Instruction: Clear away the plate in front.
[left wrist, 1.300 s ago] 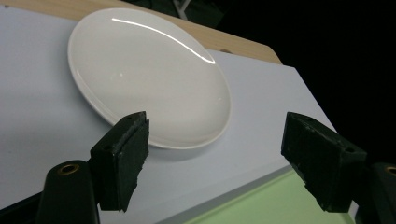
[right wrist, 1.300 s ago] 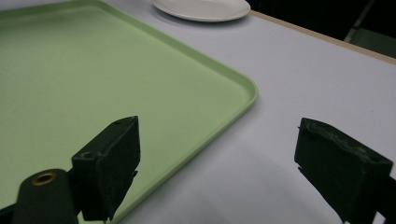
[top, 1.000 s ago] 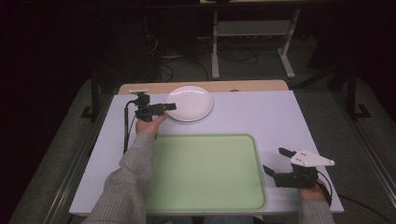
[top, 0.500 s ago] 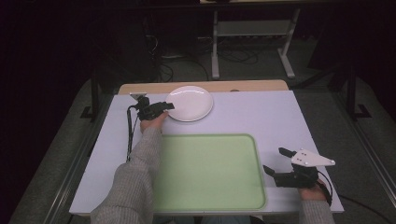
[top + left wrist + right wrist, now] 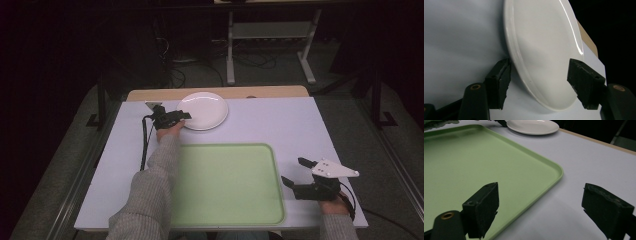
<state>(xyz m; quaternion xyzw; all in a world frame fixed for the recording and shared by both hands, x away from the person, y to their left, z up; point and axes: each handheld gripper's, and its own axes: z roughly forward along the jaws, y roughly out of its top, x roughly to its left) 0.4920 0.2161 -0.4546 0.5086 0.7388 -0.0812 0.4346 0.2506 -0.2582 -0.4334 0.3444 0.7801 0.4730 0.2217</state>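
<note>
From the high view, the round white ceramic plate lies flat at the far side of the pale grey surface, just beyond the empty light-green plastic tray. The left gripper reaches the plate's near-left rim. The right gripper rests near the tray's right edge, its jaws spread and empty.

In the left gripper view, the jaws straddle the plate's rim, one pad under the edge and one over the well. They have just been closing with the rim between them, but gaps remain on both sides, so nothing is gripped yet. A good grasp likely calls for sliding further in so the pads bite past the raised lip, then closing squarely to avoid tipping. Being round, the plate has no long axis; it faces up.

In the right gripper view, the wide-open jaws frame the tray's corner, with the plate far off.
</note>
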